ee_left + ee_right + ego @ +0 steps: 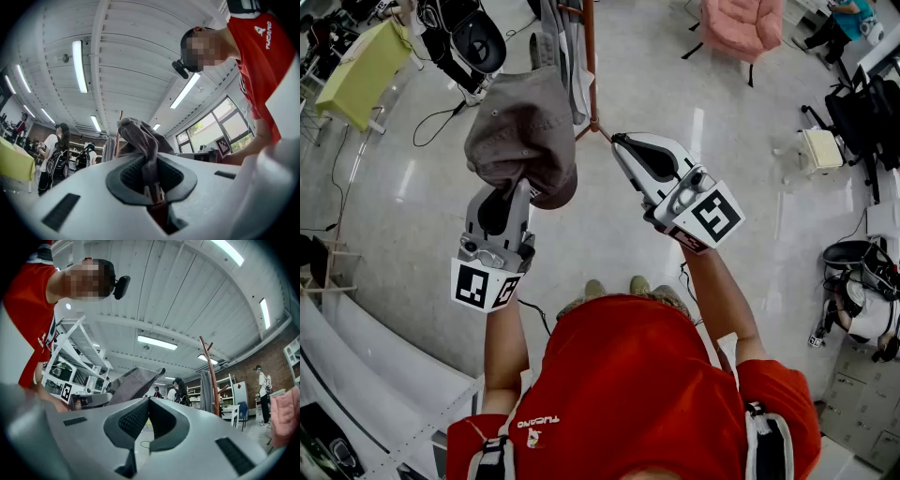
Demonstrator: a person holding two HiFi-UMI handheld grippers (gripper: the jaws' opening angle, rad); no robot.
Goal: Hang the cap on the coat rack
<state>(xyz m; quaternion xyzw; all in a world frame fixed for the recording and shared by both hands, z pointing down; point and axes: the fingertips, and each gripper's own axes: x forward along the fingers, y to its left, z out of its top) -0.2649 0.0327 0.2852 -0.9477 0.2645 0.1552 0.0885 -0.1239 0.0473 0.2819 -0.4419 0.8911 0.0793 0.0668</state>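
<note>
A grey cap hangs raised in front of me, and my left gripper is shut on its lower edge. In the left gripper view a strip of the cap's fabric is pinched between the jaws. The coat rack's red-brown pole stands just behind and right of the cap, with grey and white garments hung on it. My right gripper is held up to the right of the cap, apart from it, shut with nothing in it. The right gripper view shows the cap at left and the rack at right.
Light glossy floor lies below. A yellow-green table stands far left, a pink armchair at the top right, black bags and gear along the right edge. Other people stand in the room's background.
</note>
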